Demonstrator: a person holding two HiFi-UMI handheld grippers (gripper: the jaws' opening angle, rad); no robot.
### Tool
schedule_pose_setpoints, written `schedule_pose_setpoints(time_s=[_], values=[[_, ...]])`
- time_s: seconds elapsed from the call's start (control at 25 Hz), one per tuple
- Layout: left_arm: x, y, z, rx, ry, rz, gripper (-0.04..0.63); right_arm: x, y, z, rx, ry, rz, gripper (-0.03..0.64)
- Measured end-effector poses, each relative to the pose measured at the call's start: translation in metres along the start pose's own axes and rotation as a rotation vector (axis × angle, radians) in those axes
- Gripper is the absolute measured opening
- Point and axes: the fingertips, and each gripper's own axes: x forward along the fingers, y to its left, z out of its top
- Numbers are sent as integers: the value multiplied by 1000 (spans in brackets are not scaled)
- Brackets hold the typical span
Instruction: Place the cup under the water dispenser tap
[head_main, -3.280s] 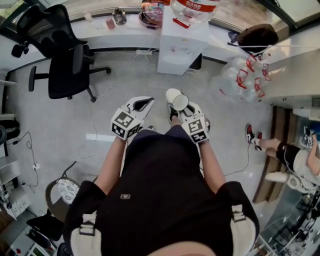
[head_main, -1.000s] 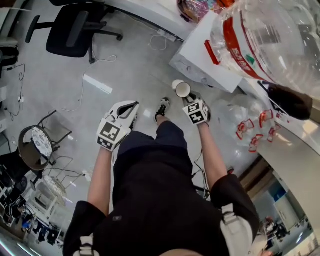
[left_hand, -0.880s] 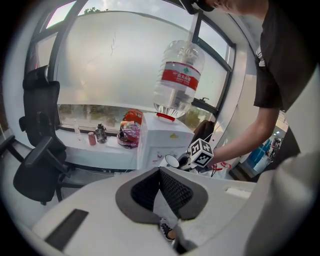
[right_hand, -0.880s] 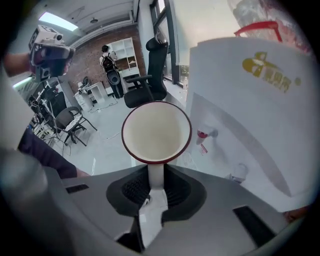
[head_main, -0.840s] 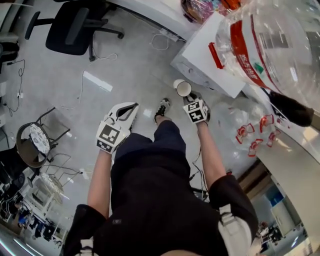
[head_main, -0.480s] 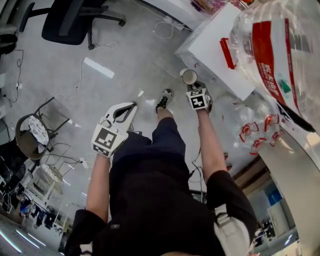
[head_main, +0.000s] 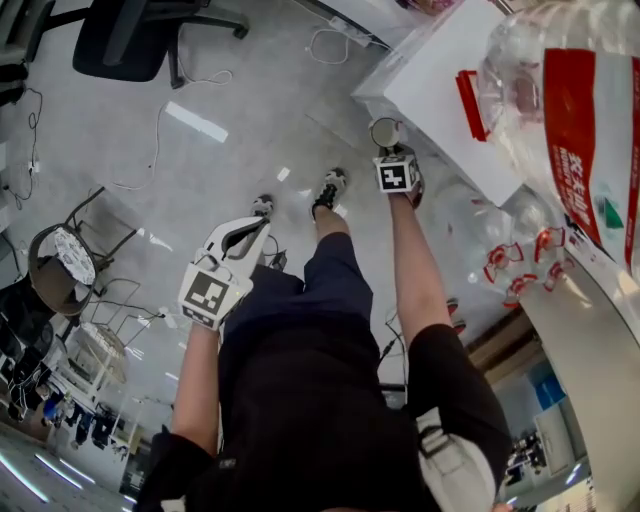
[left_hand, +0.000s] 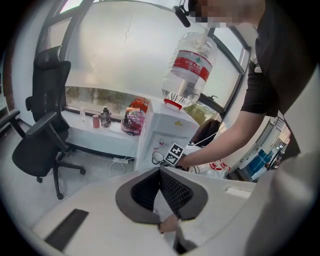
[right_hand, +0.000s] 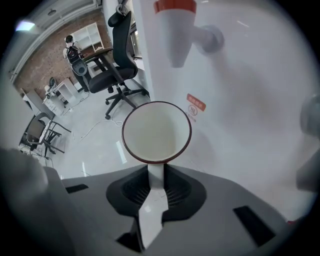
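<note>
**Head view:** R gripper (head_main: 388, 150) is reaching fwd on an extended arm and holding the cup (head_main: 385, 131) against the front of the white water dispenser (head_main: 440, 85). The cup's mouth is facing up. L gripper (head_main: 254, 222) is hanging low beside the person's thigh, well apart from the dispenser. The bottle (head_main: 575, 90) is sitting inverted on top of the dispenser.

**L gripper view:** Jaws are meeting at the tips w/ nothing between them. Beyond them, the R gripper's marker cube (left_hand: 174, 153) is showing at the dispenser front, below the bottle. An office chair (left_hand: 42, 145) is standing at left.

**R gripper view:** Jaws are clamping a white part of the cup just below its dark-red rim. The cup's mouth is facing the camera. The tap (right_hand: 174, 35), w/ a red top, is showing directly above the rim in frame, near but not touching.
</note>
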Motion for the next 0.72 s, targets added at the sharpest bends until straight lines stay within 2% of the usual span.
schedule_pose_setpoints(time_s=[0.12, 0.24, 0.72], values=[[1, -1, -14, -30, 25, 3, -2, 11, -8, -8, -16, 47, -30, 44], [2, 1, -20, -8, 20, 2, -2, 22, -14, -17, -48, 98, -63, 44], [3, 1, -43, -39, 63, -1, -1, 39, -29, -5, 3, 90, -94, 46]])
